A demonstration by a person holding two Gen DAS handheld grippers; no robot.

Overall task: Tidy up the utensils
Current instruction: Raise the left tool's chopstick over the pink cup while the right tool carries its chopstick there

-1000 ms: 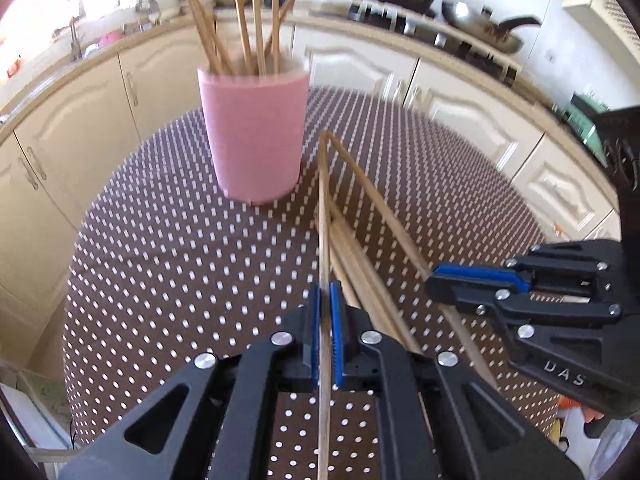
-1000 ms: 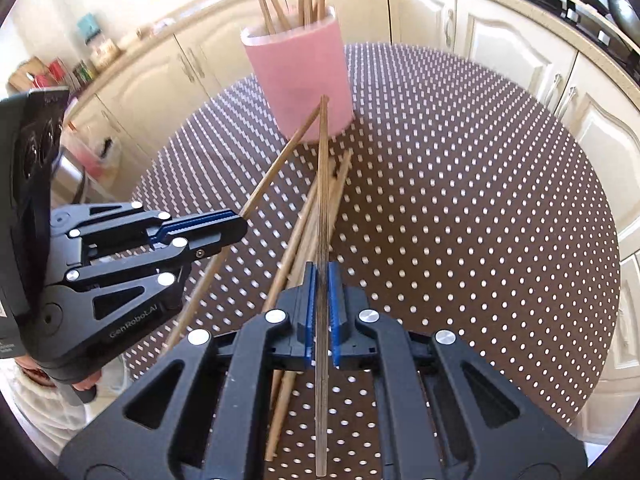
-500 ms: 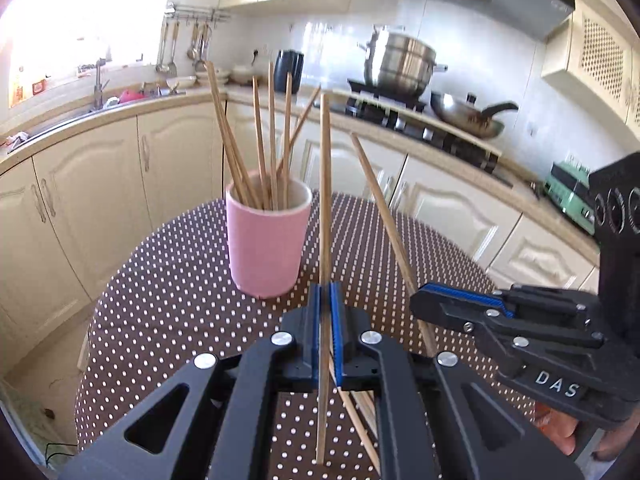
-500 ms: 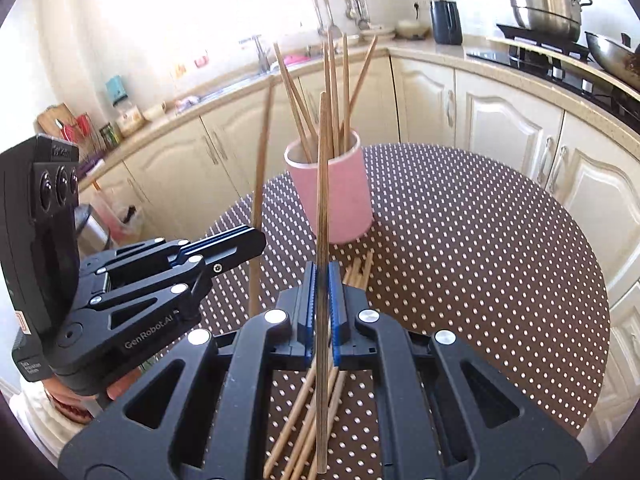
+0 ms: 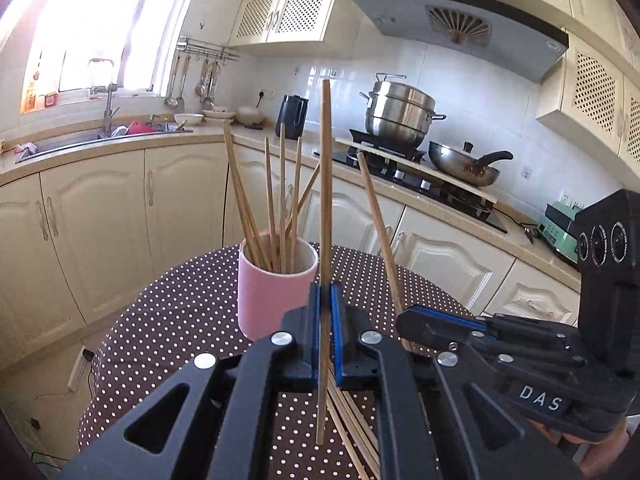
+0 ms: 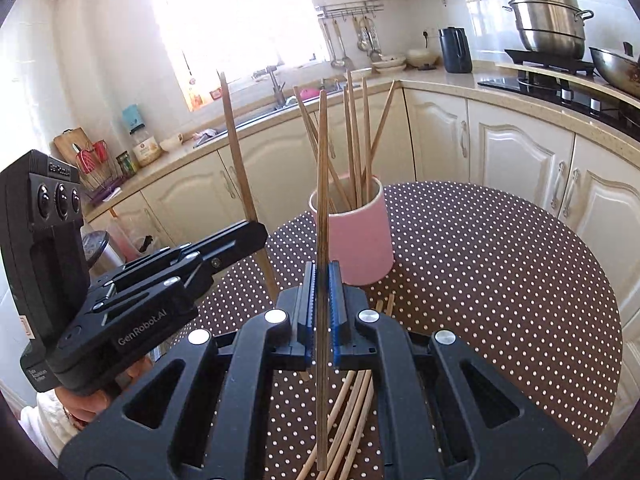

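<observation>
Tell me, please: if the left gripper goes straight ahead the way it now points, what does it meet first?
Probably the pink cup of chopsticks, just ahead and slightly left of the left gripper; the held chopstick would likely reach it first, though depth is unclear.

On my right gripper (image 5: 416, 316), seen from the left wrist cam, white caps "DAS" sit on the black body near the bottom right. On my left gripper (image 6: 252, 232), seen from the right wrist cam, "GenRobot.AI" runs in pale letters along the black side plate. The black camera box (image 6: 44, 216) above it has small raised lettering on its top edge, looks like "GenRobot" but too small to be sure. A tiny white label low on that box is unreadable. The range hood (image 5: 456, 20) has a small brand strip, illegible. Jar labels by the window are too blurred.
</observation>
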